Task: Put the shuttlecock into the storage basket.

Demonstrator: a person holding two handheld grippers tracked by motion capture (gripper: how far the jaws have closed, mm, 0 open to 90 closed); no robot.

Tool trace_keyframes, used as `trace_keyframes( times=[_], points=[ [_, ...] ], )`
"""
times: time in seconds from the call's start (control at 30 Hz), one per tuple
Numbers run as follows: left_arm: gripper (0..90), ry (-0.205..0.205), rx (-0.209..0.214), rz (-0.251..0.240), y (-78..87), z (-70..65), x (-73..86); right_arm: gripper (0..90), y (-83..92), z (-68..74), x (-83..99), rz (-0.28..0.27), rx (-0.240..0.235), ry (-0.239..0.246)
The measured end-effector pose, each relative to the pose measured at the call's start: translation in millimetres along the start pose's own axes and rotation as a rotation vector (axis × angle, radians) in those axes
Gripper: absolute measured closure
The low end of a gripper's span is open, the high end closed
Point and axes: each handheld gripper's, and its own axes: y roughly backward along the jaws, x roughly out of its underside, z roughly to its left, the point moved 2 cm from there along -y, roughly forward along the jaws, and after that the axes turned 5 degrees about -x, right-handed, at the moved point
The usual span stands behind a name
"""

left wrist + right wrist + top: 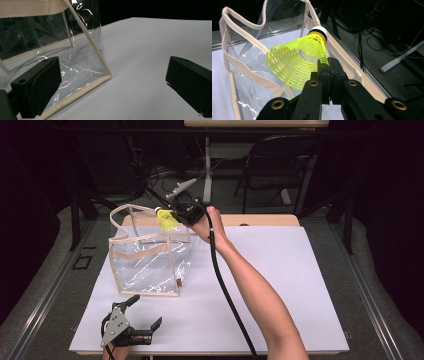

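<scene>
Dark surroundings, with cables and a folding chair [280, 165] behind, are noted around a table [280, 285] covered by a white sheet. At the near left edge the left claw [134, 319] is found resting on the sheet with its jaws standing wide apart and nothing between them; in the left gripper view the bag's near bottom corner is seen just ahead of its left jaw. Left of centre stands a clear plastic bag [147, 265] with beige trim and handles, upright and open at the top; nothing is observed inside it. Above the bag's far right rim the right claw [329, 65] is held, its jaws closed tightly on the edge of the skirt of a yellow shuttlecock [298, 61], whose white cork points away toward the floor beyond. Risks are judged as follows: only thin mesh is pinched, so slippage or crushing of the skirt is possible; release this close to the rim could send the shuttlecock off the table's far edge; the light bag could be tipped by a knocked handle.
</scene>
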Motion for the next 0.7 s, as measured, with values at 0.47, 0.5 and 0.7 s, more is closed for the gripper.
trace_keyframes(
  times=[0.47,0.5,0.7],
  points=[
    [0.2,0.002,-0.001,0.000,-0.1,0.2,0.1,89.3,-1.5,-9.4,5.0,0.001,-0.003,0.021],
    [0.2,0.001,-0.001,0.001,-0.1,0.2,0.1,89.3,-1.4,-10.3,5.5,0.001,-0.001,0.025],
    [0.2,-0.002,0.001,0.002,-0.2,0.2,0.1,89.2,-0.9,-13.5,8.0,0.003,0.007,0.028]
  ],
)
